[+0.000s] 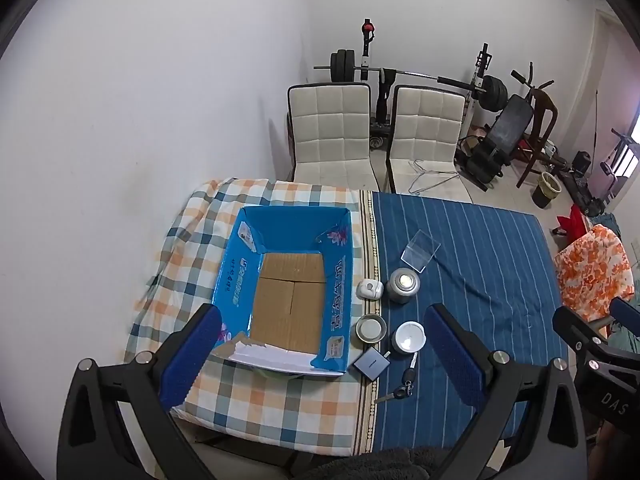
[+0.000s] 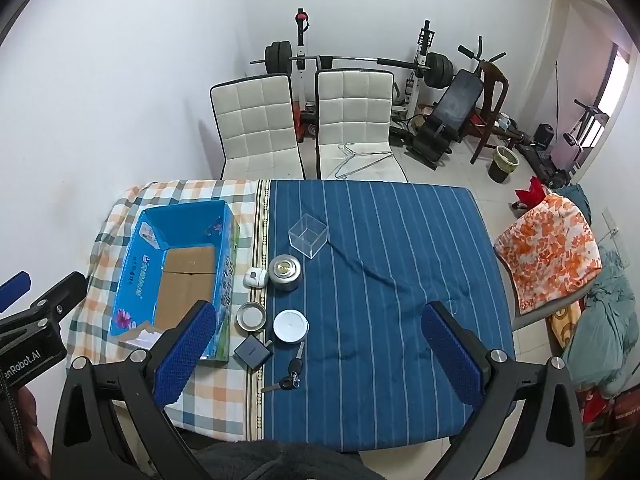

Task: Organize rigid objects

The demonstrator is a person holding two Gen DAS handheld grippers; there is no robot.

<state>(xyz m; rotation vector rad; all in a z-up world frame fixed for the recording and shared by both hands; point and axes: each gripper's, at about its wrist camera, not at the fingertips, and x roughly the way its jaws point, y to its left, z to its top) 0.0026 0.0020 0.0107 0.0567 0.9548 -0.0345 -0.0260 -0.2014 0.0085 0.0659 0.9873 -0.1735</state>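
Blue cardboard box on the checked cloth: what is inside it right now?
The blue cardboard box shows only its bare brown bottom flaps; none of the small objects is in it. The near inner corner is hidden behind its torn white flap.

box (image 1: pixel 240 280): glossy blue printed card, matt brown corrugated floor | cloth (image 2: pixel 380 280): soft woven cotton, blue stripe | tin (image 2: pixel 284 273): brushed metal | cube (image 2: pixel 308 240) at 12 o'clock of tin: clear glossy plastic | finger pads (image 2: pixel 184 356): knobbly blue rubber
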